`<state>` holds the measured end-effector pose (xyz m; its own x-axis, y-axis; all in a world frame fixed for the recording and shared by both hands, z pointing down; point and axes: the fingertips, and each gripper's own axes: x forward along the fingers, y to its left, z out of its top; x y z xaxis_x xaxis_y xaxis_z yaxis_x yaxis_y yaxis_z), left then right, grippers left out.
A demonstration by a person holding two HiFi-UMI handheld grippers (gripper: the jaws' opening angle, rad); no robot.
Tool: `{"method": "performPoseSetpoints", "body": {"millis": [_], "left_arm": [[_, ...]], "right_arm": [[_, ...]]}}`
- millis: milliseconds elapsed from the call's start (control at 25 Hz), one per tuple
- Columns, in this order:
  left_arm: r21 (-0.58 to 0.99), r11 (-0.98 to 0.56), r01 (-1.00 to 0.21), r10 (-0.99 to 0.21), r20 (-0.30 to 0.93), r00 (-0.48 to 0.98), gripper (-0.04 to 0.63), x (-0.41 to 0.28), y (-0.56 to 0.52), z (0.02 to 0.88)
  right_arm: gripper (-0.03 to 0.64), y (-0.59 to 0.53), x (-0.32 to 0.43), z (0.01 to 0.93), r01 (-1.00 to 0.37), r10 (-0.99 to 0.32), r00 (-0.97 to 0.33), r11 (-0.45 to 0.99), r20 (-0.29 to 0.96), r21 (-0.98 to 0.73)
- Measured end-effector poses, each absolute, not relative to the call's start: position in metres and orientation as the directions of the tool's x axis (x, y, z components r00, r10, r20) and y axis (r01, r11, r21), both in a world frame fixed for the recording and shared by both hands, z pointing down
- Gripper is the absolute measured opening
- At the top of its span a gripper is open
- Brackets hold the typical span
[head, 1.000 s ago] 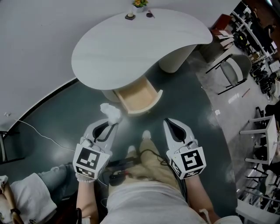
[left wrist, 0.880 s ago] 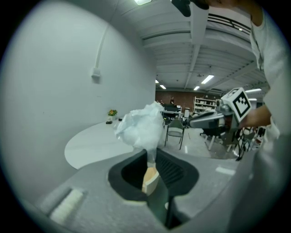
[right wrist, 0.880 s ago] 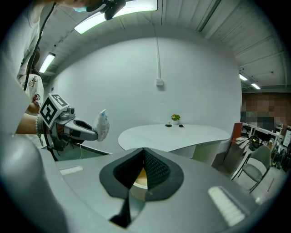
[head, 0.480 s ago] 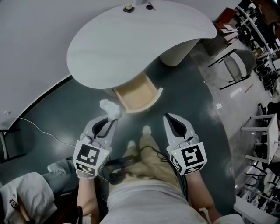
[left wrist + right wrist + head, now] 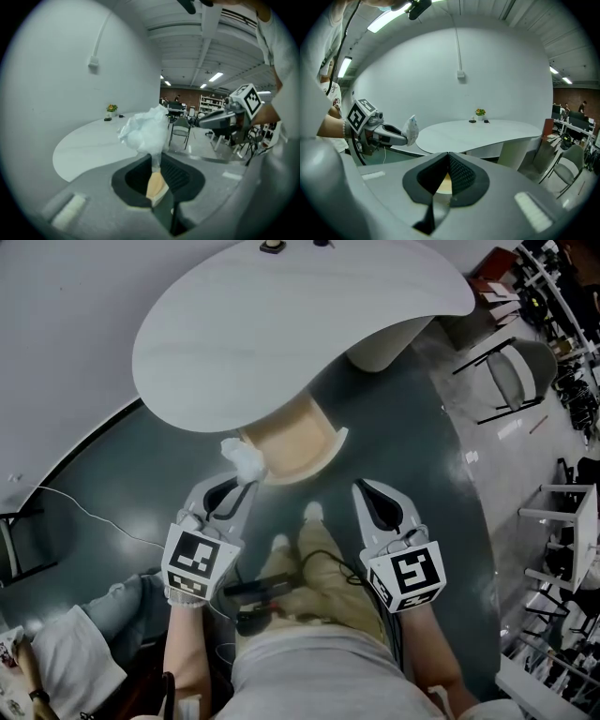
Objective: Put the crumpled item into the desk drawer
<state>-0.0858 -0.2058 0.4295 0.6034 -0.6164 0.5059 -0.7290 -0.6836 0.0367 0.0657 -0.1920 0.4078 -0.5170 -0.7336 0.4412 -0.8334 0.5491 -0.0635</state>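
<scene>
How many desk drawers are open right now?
1. The wooden drawer juts from under the desk toward the person, just beyond the crumpled item in the left gripper. Others may be hidden.

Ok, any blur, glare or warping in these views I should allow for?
Head view: sharp, evenly lit, curved at the edges, open drawer clear. Left gripper view: heavy fisheye, dark corners, crumpled item close and slightly soft. Right gripper view: same fisheye, ceiling light glaring upper left.

Curved white wall (image 5: 56, 315) ahead of me. Dark grey-green floor (image 5: 394, 456). Black-framed chair (image 5: 506, 381) to my right. Strip lights (image 5: 216, 76) lit on ribbed ceiling (image 5: 187, 42). Shelving (image 5: 206, 101) far back.
</scene>
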Motion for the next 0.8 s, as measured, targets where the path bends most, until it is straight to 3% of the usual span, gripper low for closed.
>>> {"method": "performPoseSetpoints", "body": {"millis": [800], "left_arm": [[0.101, -0.698, -0.709, -0.49, 0.654, 0.576, 0.054, -0.05, -0.259, 0.554]], "right_arm": [[0.005, -0.249, 0.098, 0.456, -0.814, -0.691, -0.541, 0.574, 0.479, -0.092]]}}
